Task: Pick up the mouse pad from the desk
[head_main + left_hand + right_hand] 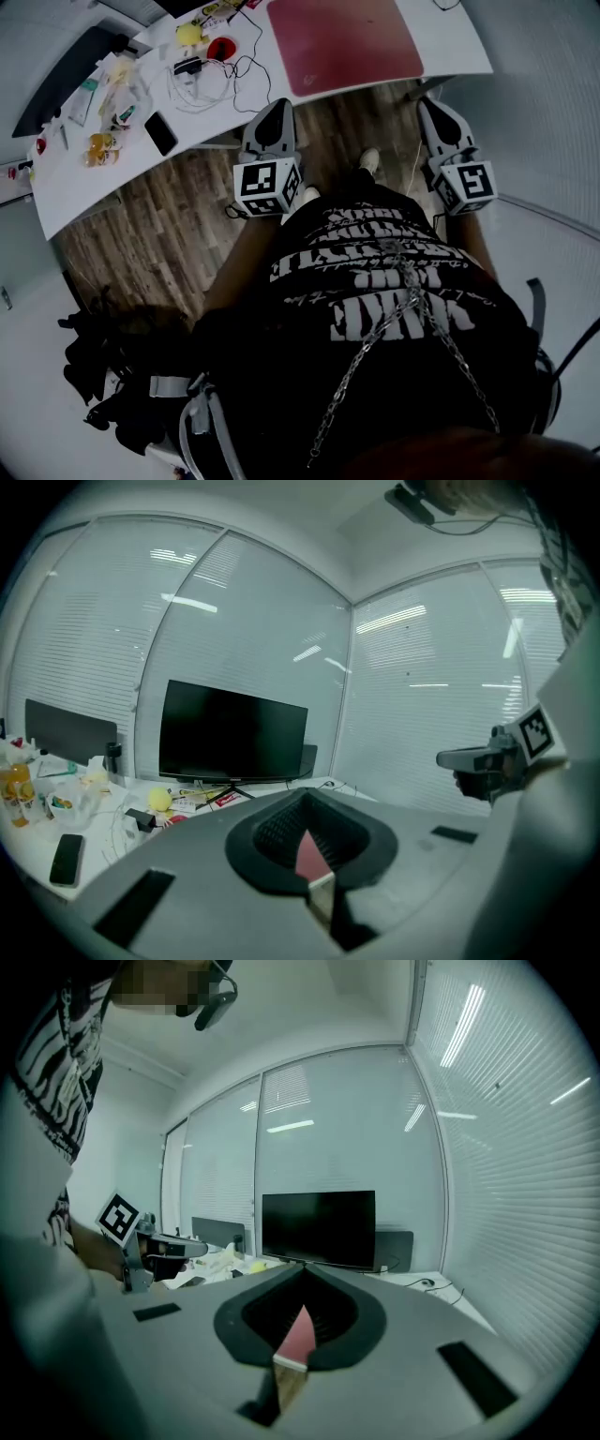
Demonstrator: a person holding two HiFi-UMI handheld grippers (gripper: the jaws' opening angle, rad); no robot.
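The red mouse pad [342, 42] lies flat on the white desk [450, 42], near its front edge at the right. Both grippers hover short of that edge, over the wooden floor. My left gripper [278, 108] points at the pad's near left corner and is shut with nothing in it. My right gripper [428, 105] sits off the pad's right side, also shut and empty. Through the closed jaws of each gripper view a sliver of the mouse pad [310, 856] [298, 1335] shows. The right gripper [487, 757] appears in the left gripper view.
Left of the pad lie tangled cables [202, 84], a yellow ball [190, 35], a black phone [160, 133], an orange bottle [98, 148] and a dark keyboard [66, 80]. A black monitor [232, 733] stands at the desk's back. A black bag [103, 366] sits on the floor.
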